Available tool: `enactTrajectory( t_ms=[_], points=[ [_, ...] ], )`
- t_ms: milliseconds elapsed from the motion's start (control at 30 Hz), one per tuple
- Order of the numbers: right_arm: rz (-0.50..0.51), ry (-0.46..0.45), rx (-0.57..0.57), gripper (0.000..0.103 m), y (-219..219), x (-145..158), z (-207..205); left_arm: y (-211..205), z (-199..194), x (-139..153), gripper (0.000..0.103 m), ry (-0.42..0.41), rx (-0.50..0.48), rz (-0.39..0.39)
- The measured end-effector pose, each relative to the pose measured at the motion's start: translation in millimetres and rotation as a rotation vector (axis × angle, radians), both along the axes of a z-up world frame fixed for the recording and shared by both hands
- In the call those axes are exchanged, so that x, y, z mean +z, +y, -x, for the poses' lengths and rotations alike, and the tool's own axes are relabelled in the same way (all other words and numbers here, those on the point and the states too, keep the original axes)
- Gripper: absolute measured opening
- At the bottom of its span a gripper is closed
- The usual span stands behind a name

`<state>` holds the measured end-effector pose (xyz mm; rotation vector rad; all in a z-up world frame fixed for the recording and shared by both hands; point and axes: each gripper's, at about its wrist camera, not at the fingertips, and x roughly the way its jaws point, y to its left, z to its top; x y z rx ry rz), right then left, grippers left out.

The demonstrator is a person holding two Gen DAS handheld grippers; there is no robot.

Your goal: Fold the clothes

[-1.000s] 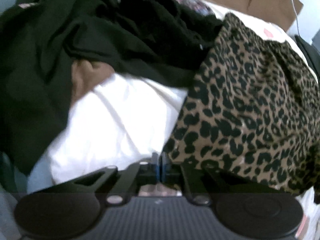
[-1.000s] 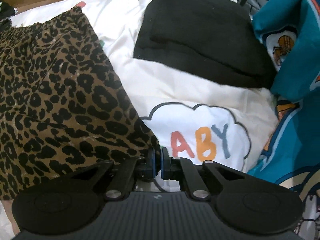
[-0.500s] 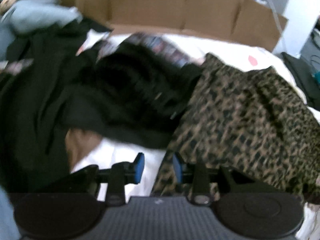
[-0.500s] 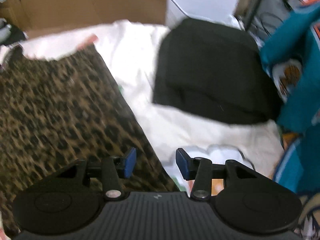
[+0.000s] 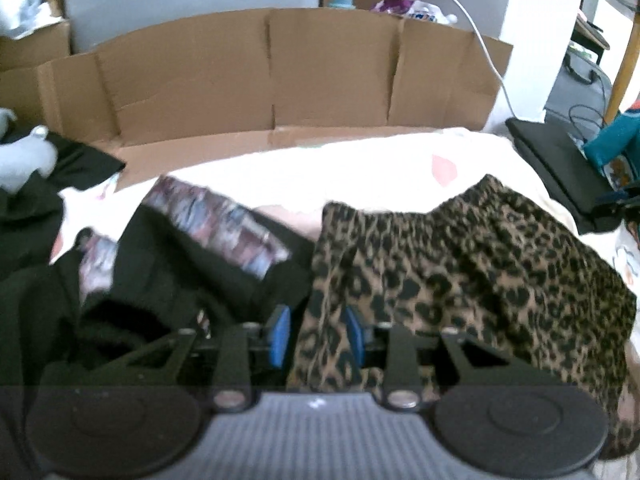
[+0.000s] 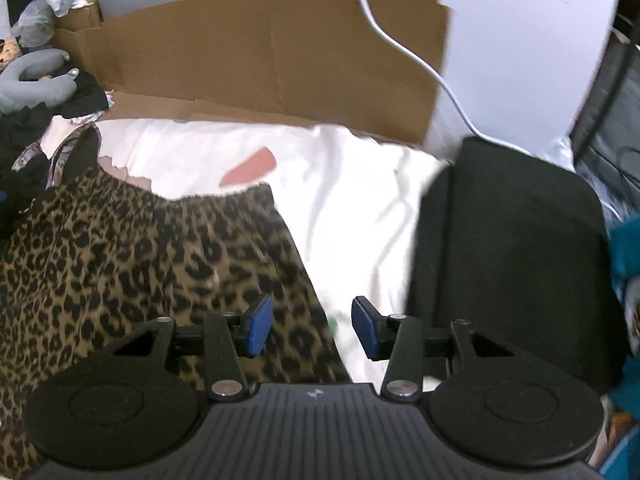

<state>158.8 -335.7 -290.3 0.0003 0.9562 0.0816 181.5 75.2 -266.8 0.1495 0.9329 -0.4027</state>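
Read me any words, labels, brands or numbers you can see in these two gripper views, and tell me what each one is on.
No text can be read in either view.
Small white mark on the left gripper body: a logo, no letters legible.
Same mark on the right gripper body: no letters legible.
Colourful packaging behind the cardboard box: print too blurred to read.
Teal printed fabric: graphics only, too small to read.

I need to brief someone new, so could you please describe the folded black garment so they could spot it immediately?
Start at the white sheet covering the bed. The folded black garment lies on its right side, near a teal fabric. Unlike the leopard-print garment, it is plain, neatly squared.
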Motion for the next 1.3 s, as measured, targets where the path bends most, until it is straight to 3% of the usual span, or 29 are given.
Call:
enactTrajectory(
  t_ms=[300,367,500,867,900,967,1000,1033,1100,1300],
  points=[
    [-0.008,0.009,0.095,0.053,21,-17,-69,-35,-56,-21,0.035,0.005,-0.063,-0.020],
    [-0.014,0.013,0.100,0.054,25,-24,-82,-40,-67,-26,0.042,0.000,-0.068,-0.041],
    [-0.022,0.049,0.100,0.055,32,-43,-105,-49,-85,-35,0.044,-0.030,-0.105,-0.051],
    [0.000,0.111,0.152,0.057,47,-72,-130,-62,-108,-77,0.044,0.156,-0.125,-0.045],
    [0.004,0.128,0.147,0.056,46,-75,-131,-60,-109,-80,0.042,0.165,-0.112,-0.038],
    [0.016,0.157,0.141,0.055,43,-81,-133,-56,-110,-81,0.030,0.167,-0.087,-0.022],
    [0.004,0.159,0.141,0.051,41,-82,-133,-56,-111,-80,0.028,0.166,-0.084,-0.019],
    [-0.014,0.157,0.139,0.030,39,-82,-132,-55,-111,-79,0.016,0.164,-0.082,-0.017],
    [-0.031,0.143,0.138,0.013,40,-78,-131,-54,-110,-74,0.014,0.147,-0.084,-0.020],
    [-0.017,0.041,0.129,0.010,41,-56,-122,-49,-102,-52,0.011,0.056,-0.059,0.014]
  ],
)
